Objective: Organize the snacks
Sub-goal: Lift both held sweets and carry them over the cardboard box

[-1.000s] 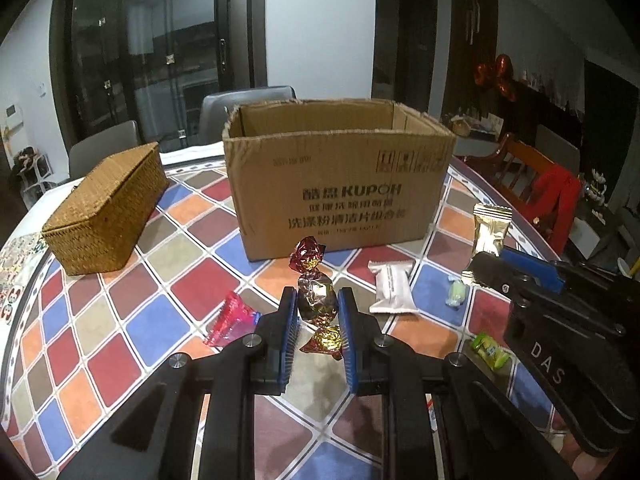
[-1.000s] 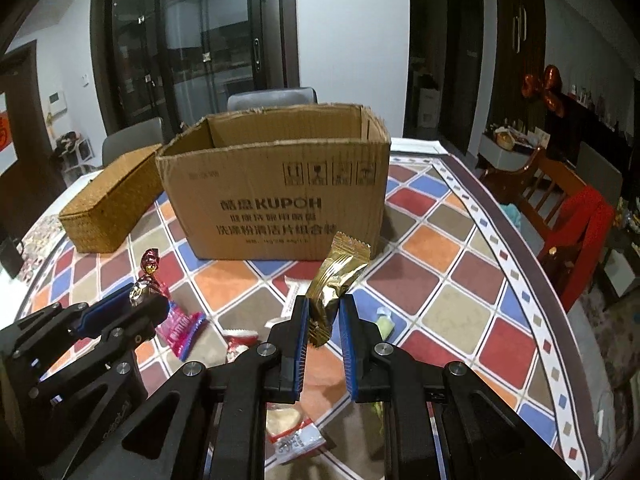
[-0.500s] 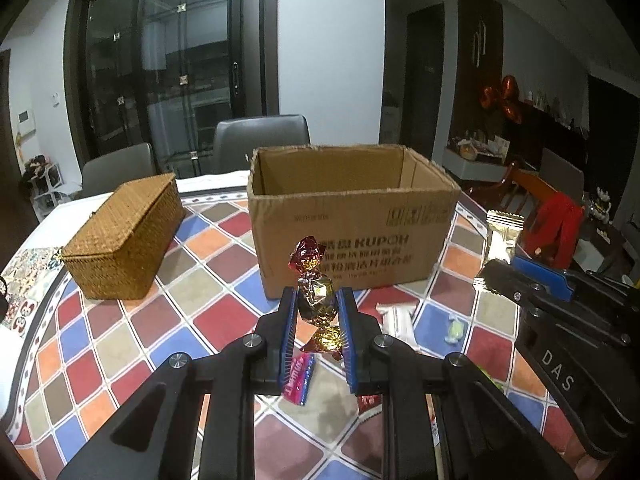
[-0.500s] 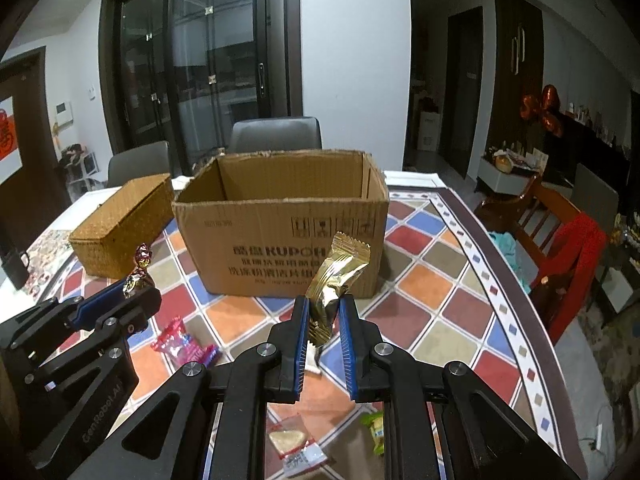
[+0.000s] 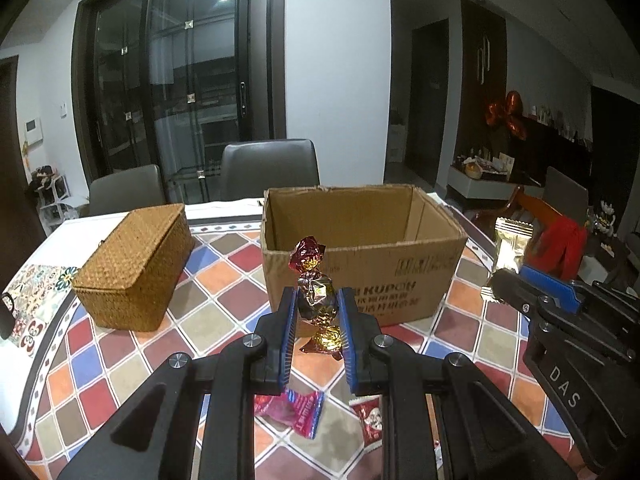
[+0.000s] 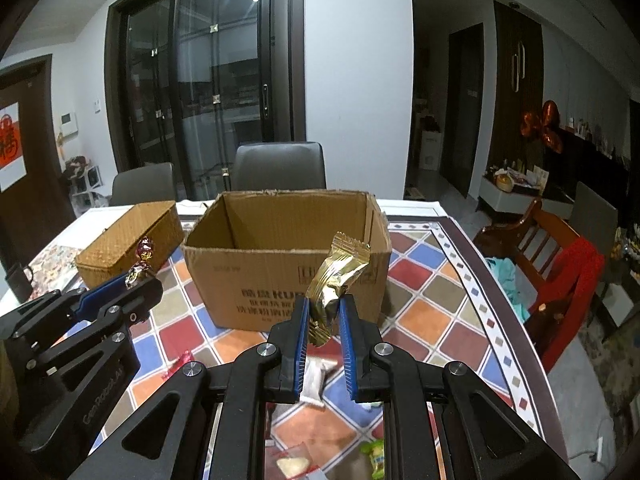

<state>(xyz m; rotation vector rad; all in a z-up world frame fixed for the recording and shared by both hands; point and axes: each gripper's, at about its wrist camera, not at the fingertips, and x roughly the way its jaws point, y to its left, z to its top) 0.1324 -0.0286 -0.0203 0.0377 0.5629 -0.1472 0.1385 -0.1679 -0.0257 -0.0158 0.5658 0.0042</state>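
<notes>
Left gripper (image 5: 318,322) up front, jaws clamped on a foil-twisted candy (image 5: 316,300), pinched at its fat middle so both twisted ends stick out free. It hangs clear of the table, just short of the open cardboard box (image 5: 360,276), likely the drop target. A pink wrapper (image 5: 294,410) and a red packet (image 5: 370,420) wait on the checkered tablecloth (image 5: 120,344) below; a wicker box (image 5: 134,272) sits closed at left.

Over to the right wrist view: right gripper (image 6: 324,332) squeezes a gold sachet (image 6: 336,280) by its lower end, so the top flops toward the box rim. More snacks lie underneath.
</notes>
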